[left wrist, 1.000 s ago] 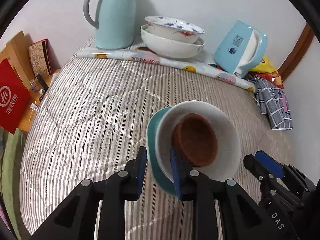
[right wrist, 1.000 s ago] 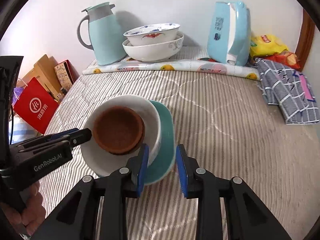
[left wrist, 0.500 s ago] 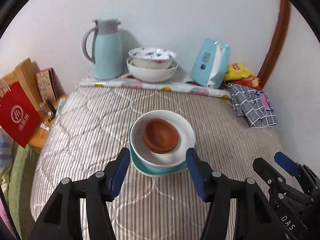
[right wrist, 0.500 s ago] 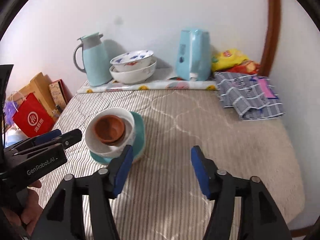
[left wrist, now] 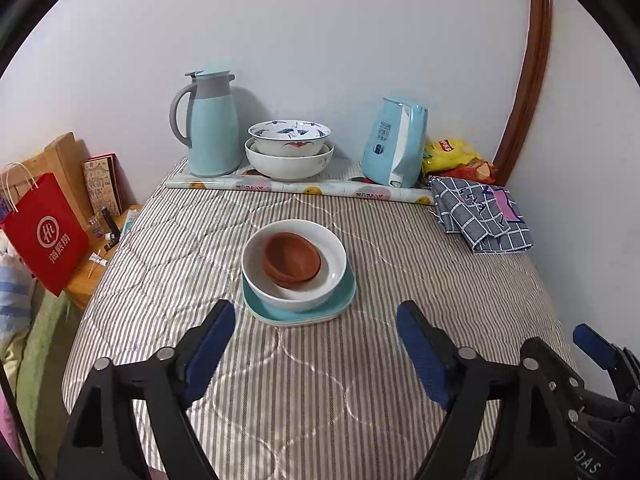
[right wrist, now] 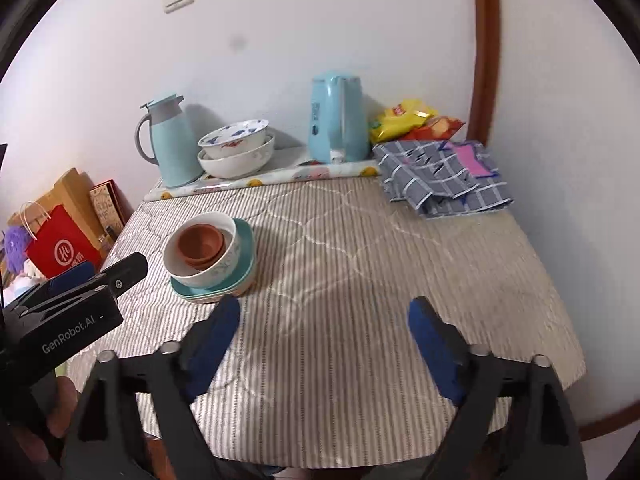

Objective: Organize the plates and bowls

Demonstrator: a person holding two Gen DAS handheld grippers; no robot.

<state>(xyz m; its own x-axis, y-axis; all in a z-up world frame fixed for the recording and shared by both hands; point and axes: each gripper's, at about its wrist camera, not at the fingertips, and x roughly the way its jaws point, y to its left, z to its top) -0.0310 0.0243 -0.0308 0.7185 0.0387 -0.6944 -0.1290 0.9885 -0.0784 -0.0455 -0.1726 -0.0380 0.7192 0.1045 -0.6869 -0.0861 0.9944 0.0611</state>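
Note:
A stack stands on the striped table cover: a brown bowl (left wrist: pixel 291 259) inside a white bowl (left wrist: pixel 334 268) on teal plates (left wrist: pixel 347 295). In the right wrist view the same brown bowl (right wrist: pixel 199 243), white bowl (right wrist: pixel 227 260) and teal plates (right wrist: pixel 245 248) sit left of centre. My left gripper (left wrist: pixel 316 330) hovers just short of the stack, its jaws opening wide with nothing between them. My right gripper (right wrist: pixel 323 330) is back from the stack and to its right, jaws also opening, empty. Two more nested bowls (left wrist: pixel 289 151) stand at the back by the wall.
A pale blue jug (left wrist: pixel 208 128), a blue tissue box (left wrist: pixel 396 146), snack bags (left wrist: pixel 452 152) and a checked cloth (left wrist: pixel 480 216) line the back and right. A red paper bag (left wrist: pixel 46 236) stands off the left edge. The wall (left wrist: pixel 580 200) is close on the right.
Both grippers let go of the teal plates, opened wide and drew back and up from the stack. The stack now rests flat on the cover.

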